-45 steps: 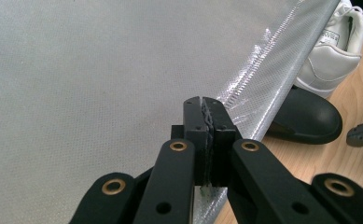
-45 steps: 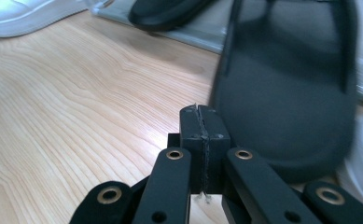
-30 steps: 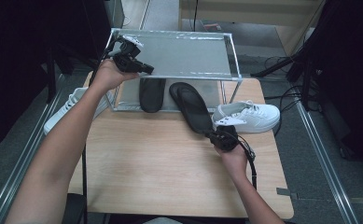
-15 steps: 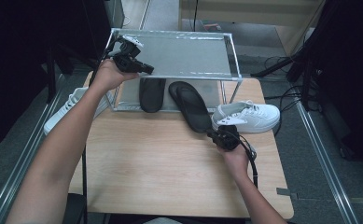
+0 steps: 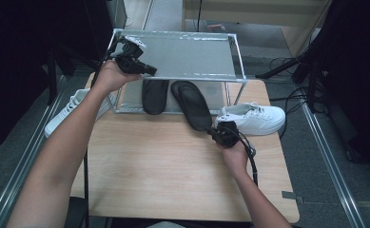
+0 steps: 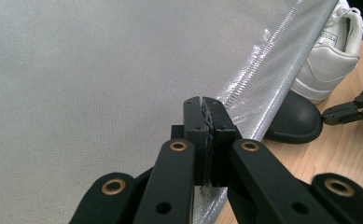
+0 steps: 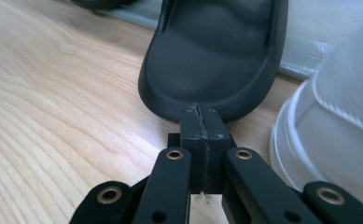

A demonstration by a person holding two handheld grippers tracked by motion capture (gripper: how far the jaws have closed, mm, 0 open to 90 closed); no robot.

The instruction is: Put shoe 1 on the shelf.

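My left gripper [image 5: 152, 72] [image 6: 202, 101] is held shut, pads together, with nothing between them. It hovers over the front left of the rack's grey mesh top shelf [image 5: 187, 54] [image 6: 100, 70]. My right gripper [image 5: 213, 131] [image 7: 198, 111] is also shut and holds nothing. It lies low on the table with its tip against the near end of a black slipper [image 5: 191, 104] [image 7: 216, 56] [image 6: 293, 123]. That slipper sticks out slantwise from the rack's lower shelf. A second black slipper [image 5: 155, 95] lies straight on the lower shelf beside it.
A white sneaker [image 5: 254, 118] [image 6: 328, 60] [image 7: 338, 140] stands on the table right of the rack, close to my right gripper. Another white sneaker [image 5: 73, 107] lies at the table's left edge. The wooden table [image 5: 163, 171] has free room in front. Cables [image 5: 292, 99] trail at the right.
My right gripper has edged slightly toward the rack, and the slipper's near end has shifted a little ahead of it. The left gripper has stayed where it was.
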